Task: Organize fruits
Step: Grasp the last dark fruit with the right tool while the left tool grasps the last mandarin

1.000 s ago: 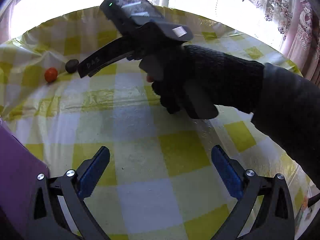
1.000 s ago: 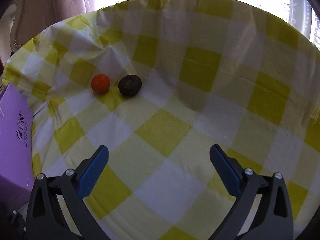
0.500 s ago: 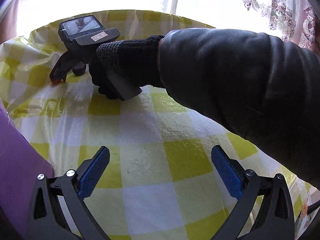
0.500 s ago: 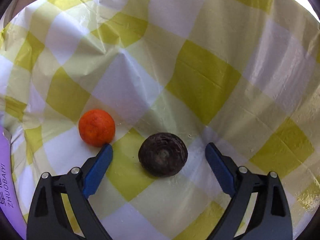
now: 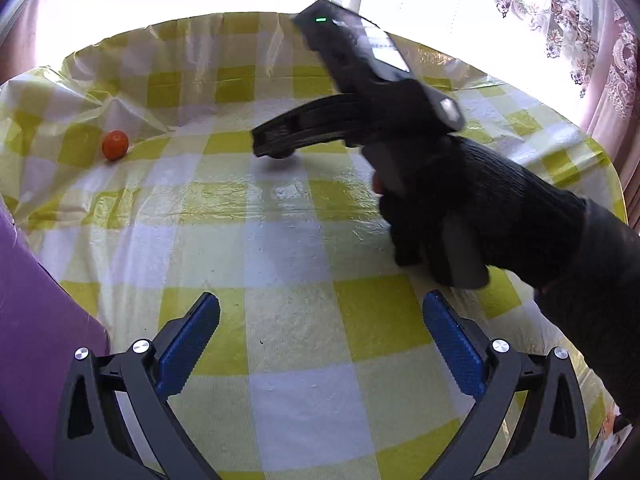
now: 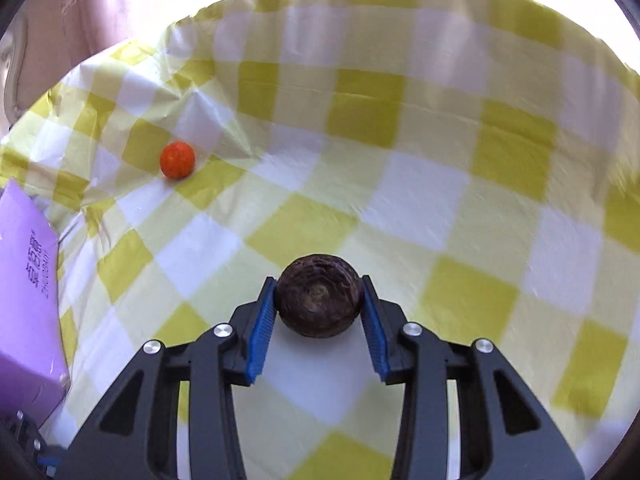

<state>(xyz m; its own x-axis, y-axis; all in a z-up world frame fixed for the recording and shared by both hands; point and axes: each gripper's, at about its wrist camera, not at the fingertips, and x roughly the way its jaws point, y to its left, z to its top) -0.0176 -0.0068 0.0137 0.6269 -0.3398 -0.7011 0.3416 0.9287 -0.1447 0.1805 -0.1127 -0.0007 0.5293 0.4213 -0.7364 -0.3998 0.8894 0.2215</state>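
Note:
A dark brown round fruit [image 6: 318, 296] sits between the blue pads of my right gripper [image 6: 319, 286]. Its jaws are closing and both pads press on the fruit's sides, just above the yellow-checked tablecloth [image 6: 400, 184]. A small orange fruit [image 6: 177, 160] lies alone at the far left by a crease in the cloth. In the left wrist view the orange fruit [image 5: 115, 145] is far left, and a gloved hand [image 5: 460, 216] holds the right gripper [image 5: 276, 148] over the middle. My left gripper [image 5: 320, 304] hangs open and empty near the front.
A purple box [image 6: 24, 280] stands at the left edge, also in the left wrist view as the purple box [image 5: 36, 300]. Curtains [image 5: 580, 20] and a bright window lie behind the table. The person's dark sleeve [image 5: 600, 300] crosses the right side.
The right gripper reached to the two fruits at the far left, closed on the dark one, and has moved right with it, away from the orange fruit. The left gripper stayed put.

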